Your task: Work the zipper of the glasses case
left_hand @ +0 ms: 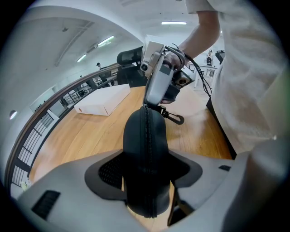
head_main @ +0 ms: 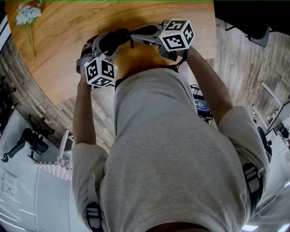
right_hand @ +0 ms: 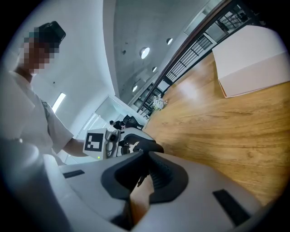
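Observation:
A black glasses case (left_hand: pixel 146 136) with its zipper running up the middle sits between the pads of my left gripper (left_hand: pixel 147 168), which is shut on its sides. At the case's far end, my right gripper (left_hand: pixel 147 103) pinches the zipper pull. In the right gripper view its jaws (right_hand: pixel 146 156) stand nearly together with a small dark tab (right_hand: pixel 141 178) between the pads. In the head view, both grippers meet over the wooden table (head_main: pixel 54 41): left gripper (head_main: pixel 97 47), case (head_main: pixel 115 40), right gripper (head_main: pixel 134 38).
A black carabiner clip (left_hand: pixel 175 118) hangs from the case's far end. A white box (left_hand: pixel 103 100) lies on the table farther off. A small bunch of flowers (head_main: pixel 28 13) sits at the table's far left. The person's torso stands against the table's near edge.

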A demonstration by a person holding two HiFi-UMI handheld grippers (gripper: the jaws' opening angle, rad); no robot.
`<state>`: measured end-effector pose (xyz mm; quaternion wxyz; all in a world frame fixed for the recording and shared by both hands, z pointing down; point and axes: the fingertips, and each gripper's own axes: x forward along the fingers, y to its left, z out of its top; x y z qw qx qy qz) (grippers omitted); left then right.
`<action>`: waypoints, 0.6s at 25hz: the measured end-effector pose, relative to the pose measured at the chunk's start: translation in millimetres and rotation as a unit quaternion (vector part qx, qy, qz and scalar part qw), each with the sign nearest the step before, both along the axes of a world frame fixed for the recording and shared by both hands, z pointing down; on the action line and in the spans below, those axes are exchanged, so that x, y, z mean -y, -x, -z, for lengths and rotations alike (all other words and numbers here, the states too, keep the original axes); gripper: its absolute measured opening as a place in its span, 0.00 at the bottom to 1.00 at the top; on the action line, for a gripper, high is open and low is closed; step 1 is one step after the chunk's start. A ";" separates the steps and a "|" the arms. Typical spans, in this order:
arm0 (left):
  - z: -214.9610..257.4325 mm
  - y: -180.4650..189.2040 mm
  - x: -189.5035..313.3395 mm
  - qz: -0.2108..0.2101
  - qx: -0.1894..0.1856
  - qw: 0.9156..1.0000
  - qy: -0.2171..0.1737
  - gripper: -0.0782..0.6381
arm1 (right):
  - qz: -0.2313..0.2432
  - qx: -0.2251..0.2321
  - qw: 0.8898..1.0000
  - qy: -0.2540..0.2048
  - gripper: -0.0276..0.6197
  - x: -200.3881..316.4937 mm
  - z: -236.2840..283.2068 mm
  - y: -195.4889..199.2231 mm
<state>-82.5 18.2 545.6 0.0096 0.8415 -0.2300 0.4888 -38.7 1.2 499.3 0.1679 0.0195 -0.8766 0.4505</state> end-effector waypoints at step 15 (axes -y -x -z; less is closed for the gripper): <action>-10.6 4.6 6.0 0.015 0.039 0.999 0.010 0.49 | -0.012 -0.066 0.993 -0.092 0.09 10.5 -0.7 -4.0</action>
